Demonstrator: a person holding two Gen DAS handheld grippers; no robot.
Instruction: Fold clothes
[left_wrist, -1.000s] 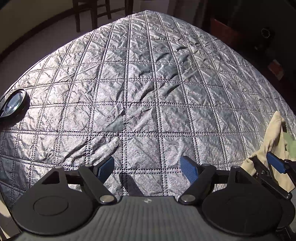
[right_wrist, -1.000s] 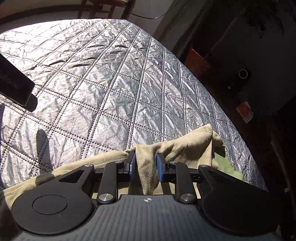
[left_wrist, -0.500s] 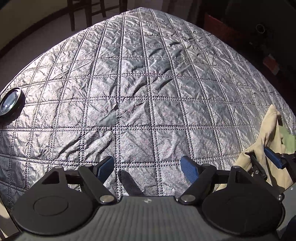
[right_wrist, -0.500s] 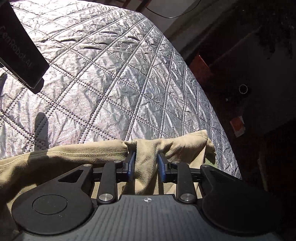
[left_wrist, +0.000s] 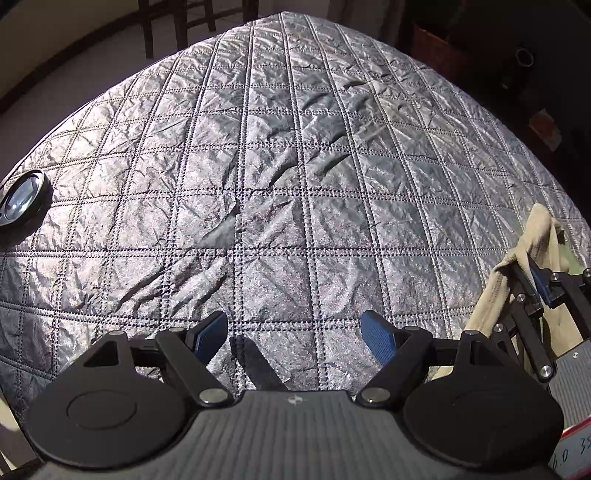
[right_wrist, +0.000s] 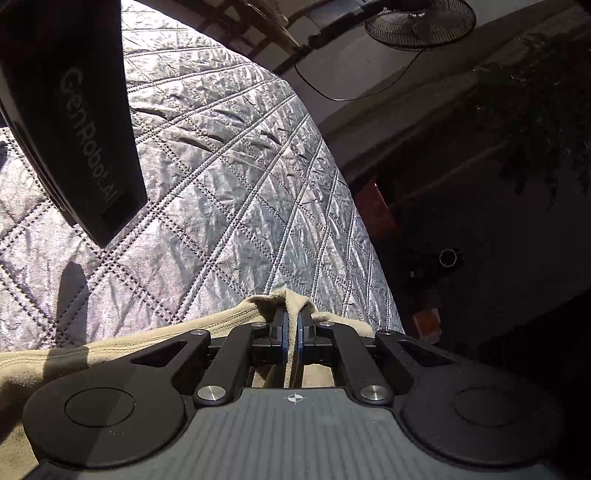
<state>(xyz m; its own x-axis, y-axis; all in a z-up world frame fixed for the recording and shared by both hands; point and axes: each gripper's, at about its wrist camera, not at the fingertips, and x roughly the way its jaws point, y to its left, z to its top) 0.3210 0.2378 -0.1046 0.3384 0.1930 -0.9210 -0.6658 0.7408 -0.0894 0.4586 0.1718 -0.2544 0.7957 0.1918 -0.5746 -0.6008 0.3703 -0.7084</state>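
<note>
Right tool (right_wrist: 291, 334): clamped on tan garment (right_wrist: 122, 345)
Left tool (left_wrist: 295, 334): spread wide over quilted cover (left_wrist: 280, 177)
Lettering: "GenRobot.AI" on black casing (right_wrist: 74, 110)

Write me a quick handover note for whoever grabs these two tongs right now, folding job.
Left tongs: open, empty, hovering over bare grey quilted cover.
Right tongs: shut on a bunched edge of the tan garment, lifted at the cover's right edge. The rest of it trails to the left, below the tongs.
A green cloth shows just behind the tan one. A round lens-like object sits at the far left of the cover.
Done: garment picked up. No fold visible yet.
Left: spread it on the cover, grab a second edge with the left tongs, fold.
</note>
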